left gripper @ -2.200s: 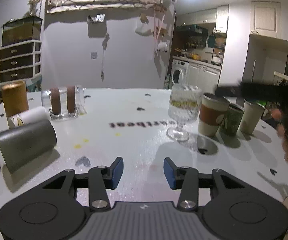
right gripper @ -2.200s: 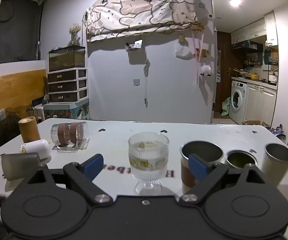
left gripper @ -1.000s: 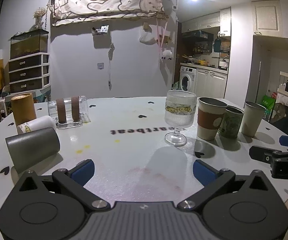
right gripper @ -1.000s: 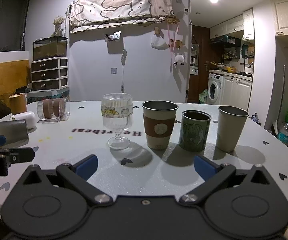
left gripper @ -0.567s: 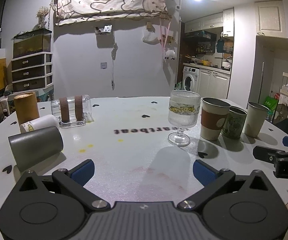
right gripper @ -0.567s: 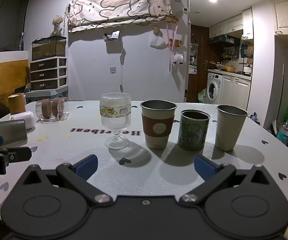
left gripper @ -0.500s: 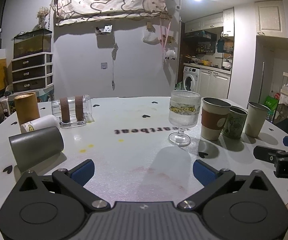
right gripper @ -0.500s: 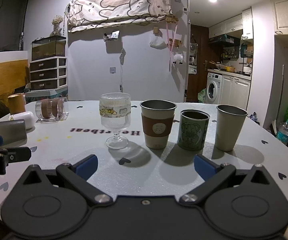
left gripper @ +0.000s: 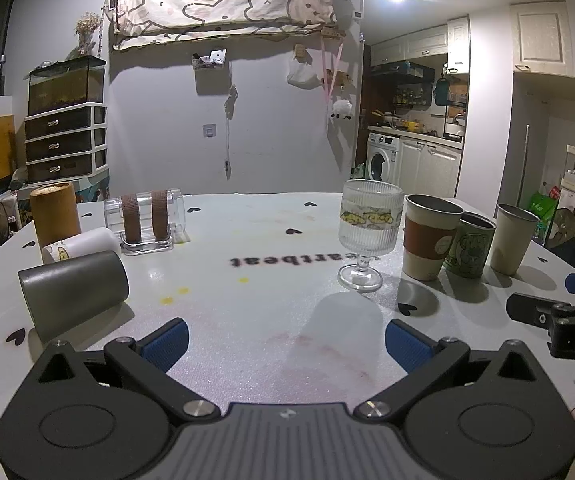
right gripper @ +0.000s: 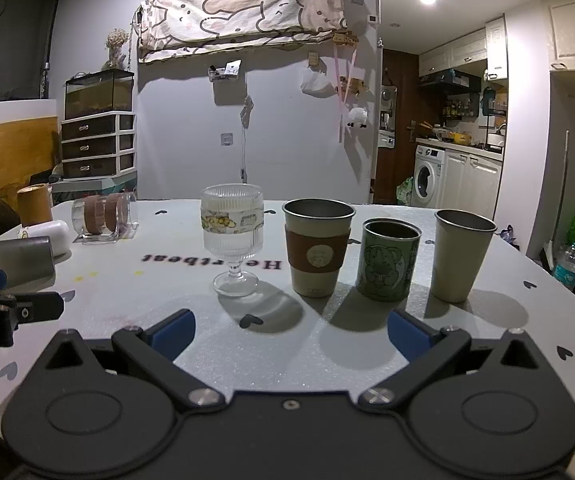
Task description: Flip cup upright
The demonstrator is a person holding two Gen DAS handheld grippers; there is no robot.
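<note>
I am holding my left claw point(left gripper: 285, 340) and right claw point(right gripper: 290, 332) released, both empty; grey cup point(left gripper: 73, 294) is lying sideways at left of frame

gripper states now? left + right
Left gripper: open, holding nothing.
Right gripper: open, holding nothing.

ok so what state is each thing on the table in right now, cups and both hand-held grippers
grey cup: lying on its side
white cup: lying on its side
clear glass with brown bands: on its side in a clear stand
brown cylinder: upright
stemmed glass: upright
sleeved cup: upright, open
green cup: upright, open
plain metal cup: upright, open
left hand-held gripper: open, empty
right hand-held gripper: open, empty
</note>
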